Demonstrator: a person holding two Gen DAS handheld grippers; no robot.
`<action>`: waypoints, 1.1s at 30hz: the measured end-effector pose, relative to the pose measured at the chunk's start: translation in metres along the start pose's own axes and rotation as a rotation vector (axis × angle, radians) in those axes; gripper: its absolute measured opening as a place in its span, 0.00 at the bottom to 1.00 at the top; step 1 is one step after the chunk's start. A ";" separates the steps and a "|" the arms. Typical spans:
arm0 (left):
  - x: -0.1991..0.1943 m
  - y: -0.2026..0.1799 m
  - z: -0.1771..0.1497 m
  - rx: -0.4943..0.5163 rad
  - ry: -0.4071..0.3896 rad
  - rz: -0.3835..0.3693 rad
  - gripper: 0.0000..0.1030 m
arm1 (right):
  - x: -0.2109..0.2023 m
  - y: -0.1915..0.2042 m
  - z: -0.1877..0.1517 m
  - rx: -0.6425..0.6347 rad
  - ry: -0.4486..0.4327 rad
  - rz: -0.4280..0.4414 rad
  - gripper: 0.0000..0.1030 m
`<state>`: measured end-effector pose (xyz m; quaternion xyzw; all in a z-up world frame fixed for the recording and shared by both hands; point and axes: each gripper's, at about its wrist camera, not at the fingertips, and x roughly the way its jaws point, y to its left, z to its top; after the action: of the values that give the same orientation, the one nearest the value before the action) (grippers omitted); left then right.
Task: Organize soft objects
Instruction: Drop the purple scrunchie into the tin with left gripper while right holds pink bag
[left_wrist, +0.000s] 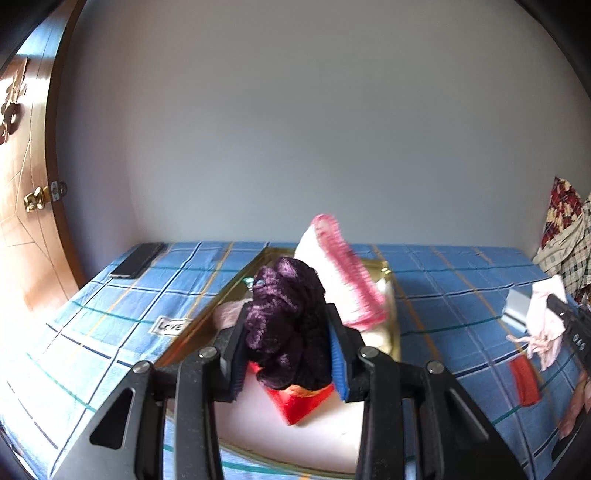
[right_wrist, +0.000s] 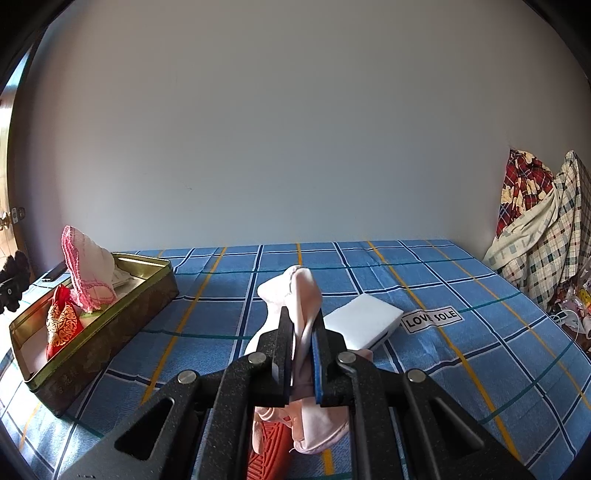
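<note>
Left gripper (left_wrist: 288, 332) pinches purple lace bundle (left_wrist: 286, 325) over gold tin (right_wrist: 92, 332), right gripper (right_wrist: 303, 354) pinches pink cloth (right_wrist: 304, 302) — risk: lace snags pads on release, dragging out the crowded tin's contents.

Home bedroom: checked bedsheet (right_wrist: 424, 288), wooden door (left_wrist: 26, 206), piled clothes (right_wrist: 539, 221).

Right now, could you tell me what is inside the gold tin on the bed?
The gold tin holds a white cloth with pink trim and a red embroidered pouch. The left gripper holds a dark purple lace cloth over it, hiding part of the tin's floor.
</note>
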<state>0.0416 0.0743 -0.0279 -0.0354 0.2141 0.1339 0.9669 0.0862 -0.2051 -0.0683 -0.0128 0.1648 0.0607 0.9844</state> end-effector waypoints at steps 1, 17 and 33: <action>0.004 0.005 0.000 0.001 0.013 0.005 0.34 | 0.000 0.000 0.000 0.000 -0.002 0.000 0.09; 0.060 0.043 -0.005 0.019 0.242 0.004 0.34 | -0.009 0.010 0.001 -0.028 -0.061 0.037 0.09; 0.077 0.045 -0.013 0.048 0.287 0.014 0.51 | -0.007 0.027 0.003 -0.057 -0.072 0.069 0.09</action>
<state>0.0911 0.1342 -0.0726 -0.0297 0.3536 0.1289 0.9260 0.0775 -0.1789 -0.0633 -0.0330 0.1276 0.1000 0.9862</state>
